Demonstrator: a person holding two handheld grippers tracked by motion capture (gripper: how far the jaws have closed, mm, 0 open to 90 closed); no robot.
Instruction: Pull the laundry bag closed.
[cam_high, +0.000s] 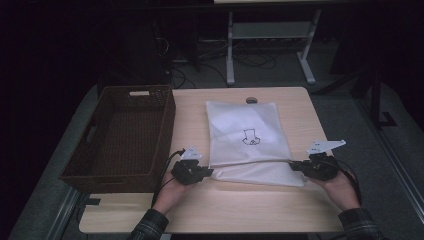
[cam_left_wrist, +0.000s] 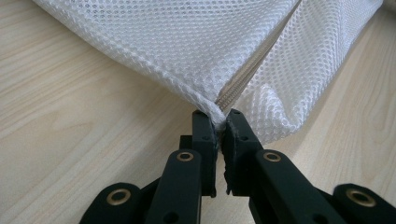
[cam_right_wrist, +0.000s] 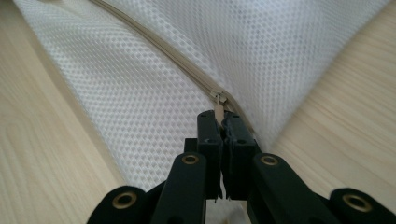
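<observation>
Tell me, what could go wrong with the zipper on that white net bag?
1. The right tool pinches only the small zipper tab; it could slip out mid-pull.
2. The left tool holds just the corner of the net bag. If that thin net slips free, the bag may slide or bunch along the zipper.
3. Loose net beside the zipper could catch in it and jam.
</observation>
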